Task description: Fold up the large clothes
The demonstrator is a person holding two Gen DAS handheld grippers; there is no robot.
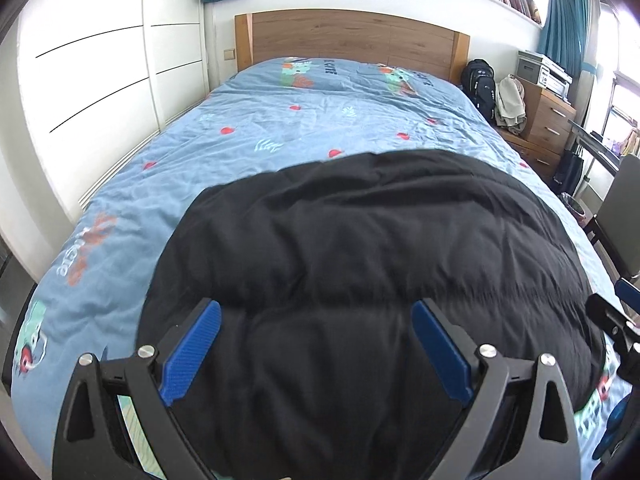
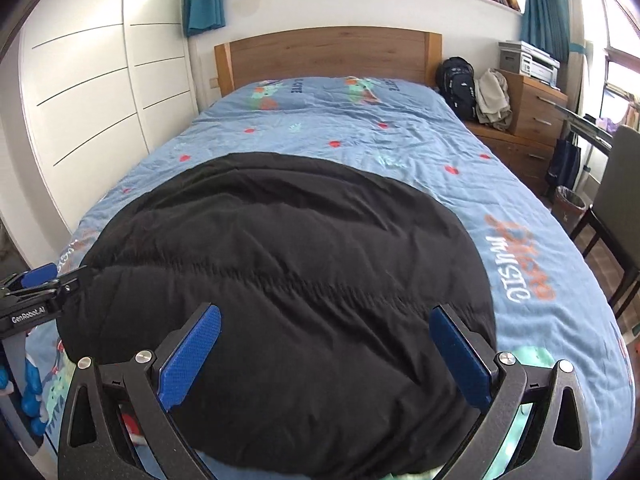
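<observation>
A large black quilted garment (image 1: pixel 360 264) lies spread on the near half of the blue bed cover (image 1: pixel 280 120); the right wrist view shows the same garment (image 2: pixel 288 256) from its right side. My left gripper (image 1: pixel 316 312) hangs open above the garment's near part, blue pads wide apart, nothing between them. My right gripper (image 2: pixel 326 316) is open too, over the near right part of the garment. The left gripper (image 2: pixel 36 292) shows at the left edge of the right wrist view, and the right gripper (image 1: pixel 616 320) at the right edge of the left wrist view.
The bed has a wooden headboard (image 1: pixel 352 40) at the far end and a white wardrobe (image 1: pixel 100 60) along its left side. A black backpack (image 1: pixel 478 80), a wooden drawer unit (image 1: pixel 548 120), a chair (image 2: pixel 612 200) and a bin (image 2: pixel 570 204) stand to the right.
</observation>
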